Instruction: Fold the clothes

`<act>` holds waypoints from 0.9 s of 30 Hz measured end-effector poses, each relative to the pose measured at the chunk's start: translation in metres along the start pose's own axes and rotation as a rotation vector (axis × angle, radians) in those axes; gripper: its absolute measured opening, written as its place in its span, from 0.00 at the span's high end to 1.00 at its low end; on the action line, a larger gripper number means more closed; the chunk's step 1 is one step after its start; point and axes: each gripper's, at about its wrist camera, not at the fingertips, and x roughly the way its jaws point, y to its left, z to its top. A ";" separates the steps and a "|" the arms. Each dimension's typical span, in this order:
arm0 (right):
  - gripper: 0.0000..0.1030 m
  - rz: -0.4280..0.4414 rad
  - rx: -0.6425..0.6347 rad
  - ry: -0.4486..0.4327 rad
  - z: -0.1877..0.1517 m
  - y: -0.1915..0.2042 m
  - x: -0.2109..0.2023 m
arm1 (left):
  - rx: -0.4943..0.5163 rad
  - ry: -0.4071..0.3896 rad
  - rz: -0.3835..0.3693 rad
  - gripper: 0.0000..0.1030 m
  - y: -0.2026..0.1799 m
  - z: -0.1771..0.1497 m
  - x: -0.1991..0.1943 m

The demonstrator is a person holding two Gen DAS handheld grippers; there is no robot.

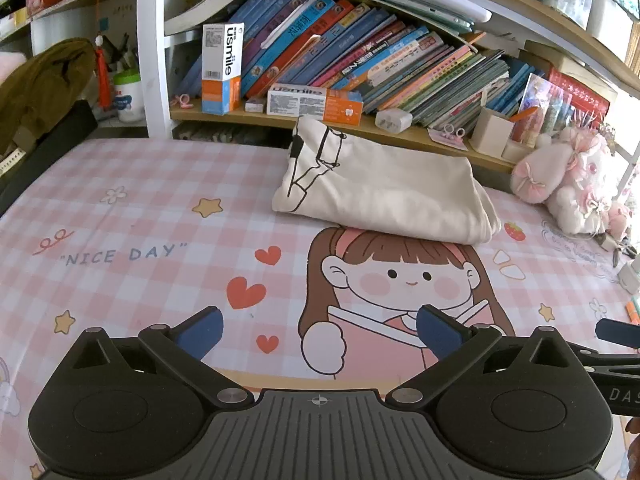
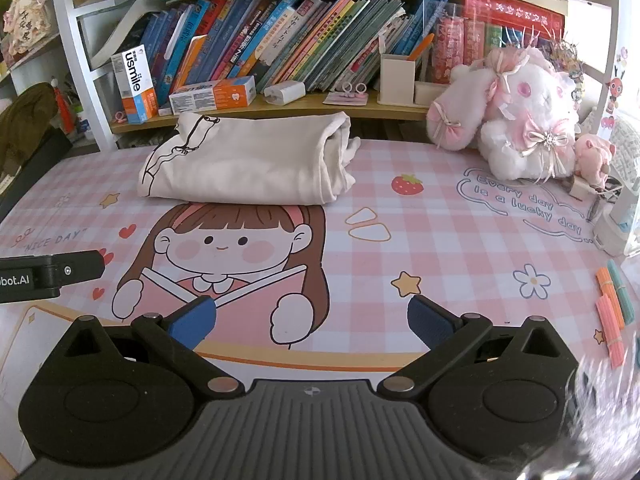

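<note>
A cream garment with a black line drawing (image 1: 384, 192) lies folded into a thick bundle at the far side of the pink checked desk mat (image 1: 140, 208). In the right wrist view the same garment (image 2: 248, 164) sits just above the cartoon girl's head. My left gripper (image 1: 320, 332) is open with nothing between its blue pads, well short of the garment. My right gripper (image 2: 312, 320) is open and holds nothing either, low over the mat's near part. Part of the left gripper's body (image 2: 48, 274) shows at the left edge of the right wrist view.
A bookshelf with leaning books (image 2: 280, 40) and toothpaste boxes (image 2: 212, 94) runs behind the mat. A pink plush rabbit (image 2: 516, 120) sits at the back right. Coloured sticks (image 2: 612, 312) and small items lie at the right edge. An olive garment (image 1: 36, 84) hangs at the far left.
</note>
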 end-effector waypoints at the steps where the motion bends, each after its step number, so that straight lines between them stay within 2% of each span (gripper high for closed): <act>1: 0.00 0.001 -0.001 0.000 0.000 0.000 0.000 | 0.000 0.000 0.000 0.00 0.000 0.000 0.000; 27: 0.00 0.004 -0.003 0.005 -0.001 0.002 0.000 | -0.027 -0.012 -0.019 0.00 0.001 -0.002 -0.002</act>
